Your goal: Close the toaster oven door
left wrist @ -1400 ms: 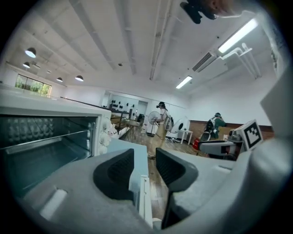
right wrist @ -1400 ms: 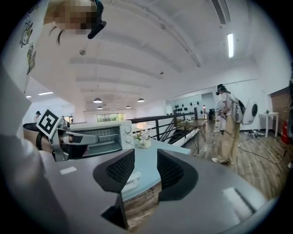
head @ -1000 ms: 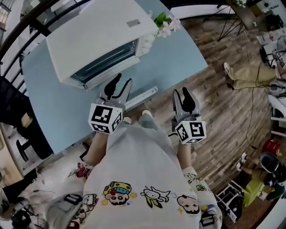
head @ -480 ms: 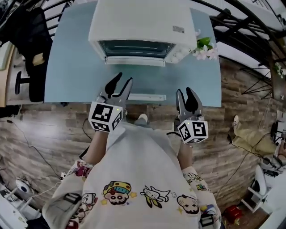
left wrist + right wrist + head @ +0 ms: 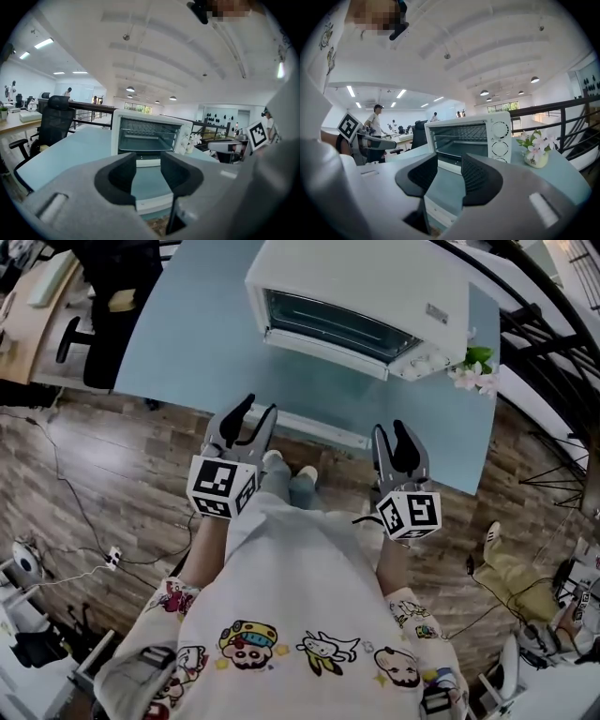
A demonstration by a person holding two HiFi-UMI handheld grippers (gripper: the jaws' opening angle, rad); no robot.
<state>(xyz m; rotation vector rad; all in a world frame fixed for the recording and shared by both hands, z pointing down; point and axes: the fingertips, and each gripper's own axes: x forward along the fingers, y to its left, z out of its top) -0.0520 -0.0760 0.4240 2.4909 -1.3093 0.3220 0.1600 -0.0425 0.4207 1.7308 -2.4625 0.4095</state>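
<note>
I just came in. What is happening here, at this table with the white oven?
A person stands at the blue table with a gripper in each hand. The left gripper and the right gripper are both open and empty. They are held near the table's front edge, short of the toaster oven. The oven door is folded down and open, with the rack inside showing, so nothing has touched it yet. A small pot of flowers stands beside the oven's knob side.
</note>
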